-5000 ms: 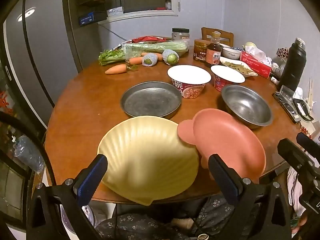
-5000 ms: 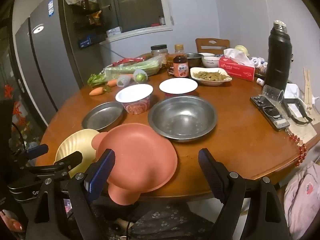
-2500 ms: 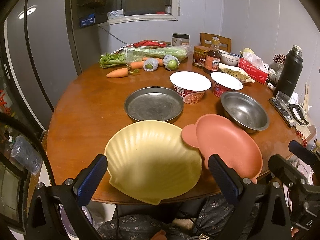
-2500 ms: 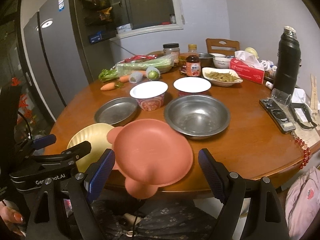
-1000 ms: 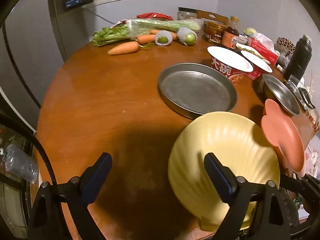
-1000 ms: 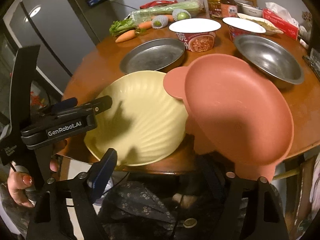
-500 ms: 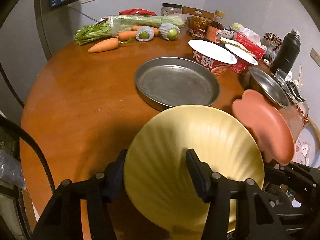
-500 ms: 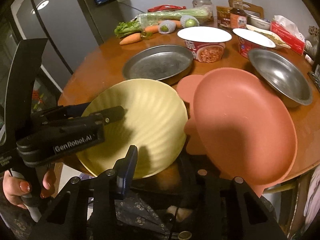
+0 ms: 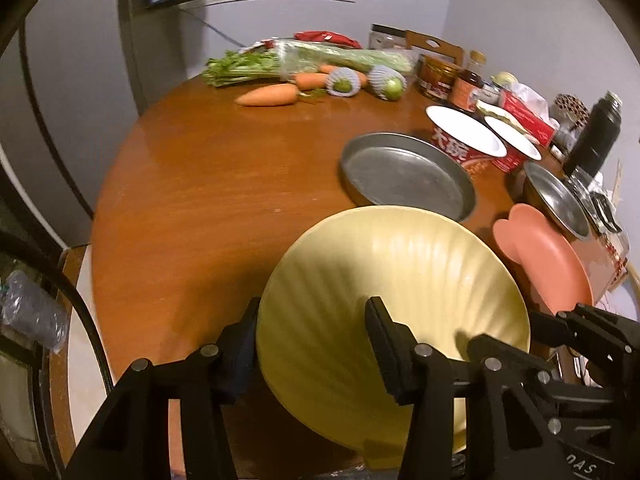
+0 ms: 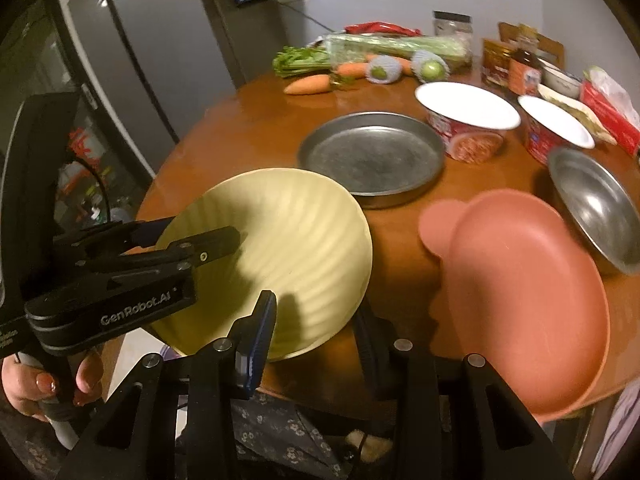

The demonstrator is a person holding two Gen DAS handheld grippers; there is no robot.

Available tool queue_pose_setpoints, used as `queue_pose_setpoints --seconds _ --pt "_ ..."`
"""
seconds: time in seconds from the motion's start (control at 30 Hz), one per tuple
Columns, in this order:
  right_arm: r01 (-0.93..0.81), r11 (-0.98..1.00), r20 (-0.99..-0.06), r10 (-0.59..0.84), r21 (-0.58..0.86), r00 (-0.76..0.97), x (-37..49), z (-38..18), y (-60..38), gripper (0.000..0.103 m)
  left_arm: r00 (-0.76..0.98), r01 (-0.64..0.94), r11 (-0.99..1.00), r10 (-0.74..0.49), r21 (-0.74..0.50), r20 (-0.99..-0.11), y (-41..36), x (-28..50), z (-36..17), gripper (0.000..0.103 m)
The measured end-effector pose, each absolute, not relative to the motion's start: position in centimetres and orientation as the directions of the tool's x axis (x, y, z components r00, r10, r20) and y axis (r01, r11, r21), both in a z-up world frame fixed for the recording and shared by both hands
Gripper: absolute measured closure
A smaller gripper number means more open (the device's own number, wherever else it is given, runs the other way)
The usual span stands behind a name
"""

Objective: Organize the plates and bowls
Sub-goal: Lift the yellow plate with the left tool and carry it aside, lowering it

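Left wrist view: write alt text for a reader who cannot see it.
The left tool grips the rim of a yellow shell-shaped plate, tilted above a round wooden table. Beyond lie a metal pan, a pink plate, vegetables and jars.

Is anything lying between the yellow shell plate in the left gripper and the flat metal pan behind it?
Nothing visible. The left gripper is shut on the yellow shell plate, and only bare table lies between its far rim and the metal pan. The pan itself is empty.
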State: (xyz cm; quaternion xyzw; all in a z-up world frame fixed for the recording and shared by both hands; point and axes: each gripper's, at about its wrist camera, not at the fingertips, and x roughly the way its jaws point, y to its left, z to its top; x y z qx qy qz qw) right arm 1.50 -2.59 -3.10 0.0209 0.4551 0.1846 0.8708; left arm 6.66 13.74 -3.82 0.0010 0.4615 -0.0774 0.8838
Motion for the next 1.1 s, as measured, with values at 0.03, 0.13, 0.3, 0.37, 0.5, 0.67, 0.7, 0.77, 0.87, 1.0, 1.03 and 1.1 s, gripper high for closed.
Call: queue_pose_setpoints --seconds 0.03,0.13,0.3,0.37,0.5,0.67,0.7,0.77,0.87,1.0,1.03,1.1 --pt "-0.310 0.930 -0.783 0.340 0.197 0.521 1.7 -3.0 -2.2 0.063 0.564 0.126 0.990 -0.127 -0.067 -0.816 14.0 6.7 -3.8 0.052" --pt "-0.343 0.922 -0.786 0.345 0.181 0.513 2.4 -2.9 -0.9 0.063 0.575 0.087 0.995 -0.092 -0.052 -0.813 15.1 6.6 -3.6 0.052" --pt "-0.395 0.901 -0.781 0.373 0.177 0.501 4.0 -2.9 1.1 0.063 0.581 0.018 0.999 -0.052 -0.051 -0.813 17.0 6.8 -3.5 0.052" --pt "-0.412 0.893 -0.784 0.385 0.183 0.487 4.8 -3.1 1.8 0.063 0.580 0.001 0.999 -0.038 -0.047 -0.814 17.5 6.8 -3.7 0.052" --pt "-0.441 0.880 -0.786 0.396 0.177 0.474 5.6 -3.6 3.0 0.063 0.575 -0.021 0.999 -0.026 -0.047 -0.818 18.5 6.9 -4.1 0.052" --pt "-0.458 0.871 -0.791 0.405 0.181 0.459 6.6 -4.1 3.8 0.063 0.567 -0.037 0.998 -0.024 -0.055 -0.823 19.0 7.2 -4.6 0.052" --pt "-0.459 0.870 -0.790 0.405 0.179 0.461 6.7 -4.2 3.8 0.063 0.566 -0.036 0.998 -0.026 -0.056 -0.824 18.9 7.2 -4.7 0.052" --pt "-0.456 0.873 -0.789 0.399 0.171 0.467 7.0 -4.4 3.8 0.063 0.562 -0.037 0.998 -0.026 -0.057 -0.826 18.9 7.3 -4.9 0.052" --pt "-0.456 0.873 -0.793 0.397 0.172 0.462 7.3 -4.7 3.8 0.063 0.560 -0.034 0.998 -0.023 -0.050 -0.828 18.7 7.3 -5.2 0.052" --pt "-0.451 0.877 -0.795 0.389 0.165 0.466 7.3 -4.9 3.5 0.063 0.562 -0.023 0.999 -0.025 -0.045 -0.827 18.2 7.2 -5.2 0.052" --pt "-0.447 0.880 -0.795 0.385 0.163 0.468 7.4 -5.0 3.4 0.063 0.562 -0.022 0.999 -0.024 -0.044 -0.827 18.1 7.2 -5.2 0.052" --pt "-0.444 0.881 -0.794 0.385 0.165 0.470 7.5 -5.0 3.2 0.062 0.561 -0.017 0.999 -0.028 -0.045 -0.827 17.9 7.2 -5.2 0.052"
